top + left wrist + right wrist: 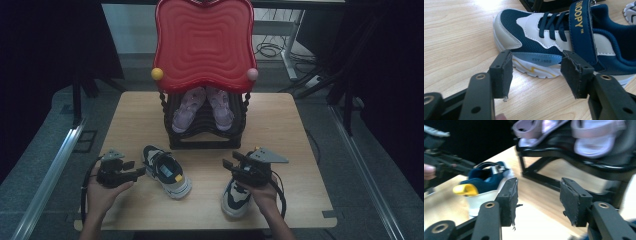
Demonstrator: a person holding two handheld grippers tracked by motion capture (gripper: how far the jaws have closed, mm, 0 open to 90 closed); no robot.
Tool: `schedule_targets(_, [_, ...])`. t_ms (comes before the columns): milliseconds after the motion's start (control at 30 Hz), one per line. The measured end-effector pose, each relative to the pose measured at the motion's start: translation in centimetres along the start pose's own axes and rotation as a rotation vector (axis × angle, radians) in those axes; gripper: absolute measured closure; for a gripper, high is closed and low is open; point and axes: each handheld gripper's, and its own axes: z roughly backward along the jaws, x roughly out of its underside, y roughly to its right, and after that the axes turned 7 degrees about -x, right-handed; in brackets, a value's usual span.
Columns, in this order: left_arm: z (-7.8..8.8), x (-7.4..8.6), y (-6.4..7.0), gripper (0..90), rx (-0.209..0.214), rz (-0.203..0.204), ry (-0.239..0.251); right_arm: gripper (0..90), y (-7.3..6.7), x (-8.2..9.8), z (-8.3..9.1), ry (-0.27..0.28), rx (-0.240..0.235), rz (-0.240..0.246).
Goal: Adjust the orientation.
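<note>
Left tool [536, 75] open, empty | navy sneaker [564, 37] just ahead on tabletop [456, 37] | right tool [537, 202] open, empty | I'd square jaws across the midsole.

Two navy-and-white sneakers [166, 170] [235, 196] lie upright on the wooden table, well apart.

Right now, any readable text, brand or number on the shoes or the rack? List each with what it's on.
"SNOOPY TM": yellow letters on the navy strap of the navy-and-white mesh sneaker, left gripper view.
"EST. 1950": small print on that sneaker's light blue side panel; the last digits are hard to tell.
Pale purple sandals on the black rack: no text readable.
Second navy-and-white sneaker: none legible.
</note>
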Motion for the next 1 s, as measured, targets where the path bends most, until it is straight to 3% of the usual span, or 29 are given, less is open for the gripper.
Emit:
schedule_targets(167, [0.5, 0.5, -0.7, 39.7, -0.01, 0.017, -0.005, 60.0, -1.2, 0.0, -1.3, -0.034, -0.058, 0.008])
schedule_targets(267, [1.0, 0.7, -1.2, 39.7, -0.034, 0.035, 0.007, 71.5, -1.6, -0.1, -1.9, -0.055, -0.066, 0.021])
schedule_targets(467, [1.5, 0.8, -1.4, 40.0, -0.033, 0.04, 0.028, 87.1, -2.8, -0.5, -3.6, -0.082, -0.112, 0.032])
schedule_targets(600, [1.6, 0.8, -1.5, 39.8, -0.027, 0.043, 0.029, 88.6, -3.5, -0.7, -4.7, -0.108, -0.126, 0.041])
schedule_targets(800, [2.4, 1.0, -2.1, 38.9, -0.021, 0.08, 0.048, 89.7, -4.7, -0.9, -6.9, -0.148, -0.14, 0.06])
schedule_targets(1000, [2.4, 1.2, -2.3, 38.6, -0.023, 0.088, 0.043, 89.7, -4.5, -1.2, -8.2, -0.152, -0.103, 0.034])
